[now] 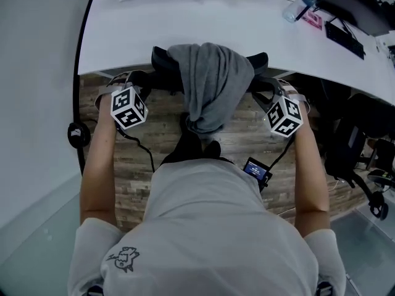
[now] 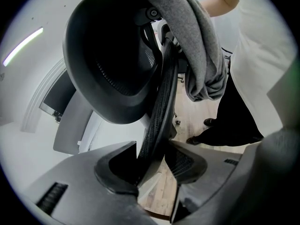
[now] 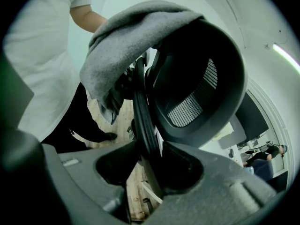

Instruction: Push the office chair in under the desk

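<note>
The black office chair (image 1: 162, 57) stands with its seat under the white desk (image 1: 247, 26); only the top of its backrest shows, with a grey garment (image 1: 210, 82) draped over it. My left gripper (image 1: 145, 84) holds the backrest's left edge and my right gripper (image 1: 269, 90) its right edge. In the left gripper view the mesh backrest edge (image 2: 161, 107) runs down between the jaws of the left gripper (image 2: 152, 165), which are shut on it. In the right gripper view the backrest edge (image 3: 143, 121) sits likewise between the jaws of the right gripper (image 3: 149, 163).
On the desk's far right lie a plastic bottle (image 1: 298, 6) and dark office gear (image 1: 345, 34). A second black chair (image 1: 355, 140) stands at the right. A black curved pole (image 1: 79, 134) runs along the desk's left edge. The floor (image 1: 154, 140) is wood plank.
</note>
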### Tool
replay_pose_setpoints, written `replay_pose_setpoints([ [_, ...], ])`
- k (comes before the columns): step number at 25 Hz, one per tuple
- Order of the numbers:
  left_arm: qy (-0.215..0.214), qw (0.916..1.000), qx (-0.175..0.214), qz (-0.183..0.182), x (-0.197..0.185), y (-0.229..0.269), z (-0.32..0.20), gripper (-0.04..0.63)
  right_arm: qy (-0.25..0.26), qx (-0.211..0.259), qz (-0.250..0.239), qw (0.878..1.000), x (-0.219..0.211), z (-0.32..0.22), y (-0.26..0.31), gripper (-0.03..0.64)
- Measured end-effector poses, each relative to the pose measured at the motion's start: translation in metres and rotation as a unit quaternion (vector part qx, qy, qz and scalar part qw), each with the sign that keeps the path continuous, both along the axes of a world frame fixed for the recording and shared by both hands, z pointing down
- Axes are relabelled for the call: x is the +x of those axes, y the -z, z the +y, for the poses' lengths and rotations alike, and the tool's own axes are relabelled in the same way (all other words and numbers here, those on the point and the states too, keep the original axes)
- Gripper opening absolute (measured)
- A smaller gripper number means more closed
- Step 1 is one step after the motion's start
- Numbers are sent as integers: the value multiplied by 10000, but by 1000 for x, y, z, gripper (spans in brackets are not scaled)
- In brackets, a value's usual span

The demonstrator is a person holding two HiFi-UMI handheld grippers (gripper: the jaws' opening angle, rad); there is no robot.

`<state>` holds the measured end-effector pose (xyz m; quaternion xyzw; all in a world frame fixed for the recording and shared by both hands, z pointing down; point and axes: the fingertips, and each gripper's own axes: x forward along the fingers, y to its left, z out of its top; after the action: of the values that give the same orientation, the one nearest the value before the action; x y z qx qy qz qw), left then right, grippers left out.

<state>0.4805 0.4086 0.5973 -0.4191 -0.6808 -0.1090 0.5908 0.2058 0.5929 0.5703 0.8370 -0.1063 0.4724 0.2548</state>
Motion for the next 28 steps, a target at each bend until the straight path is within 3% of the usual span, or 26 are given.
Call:
replay_pose_setpoints([
  [14, -34, 10000, -47, 11, -2, 2, -1, 181, 33, -48, 44, 10000, 1, 3, 1, 161],
  [28, -122, 9959, -408, 796, 5, 1, 3, 187, -7, -433, 118, 9990, 0, 3, -1, 179],
])
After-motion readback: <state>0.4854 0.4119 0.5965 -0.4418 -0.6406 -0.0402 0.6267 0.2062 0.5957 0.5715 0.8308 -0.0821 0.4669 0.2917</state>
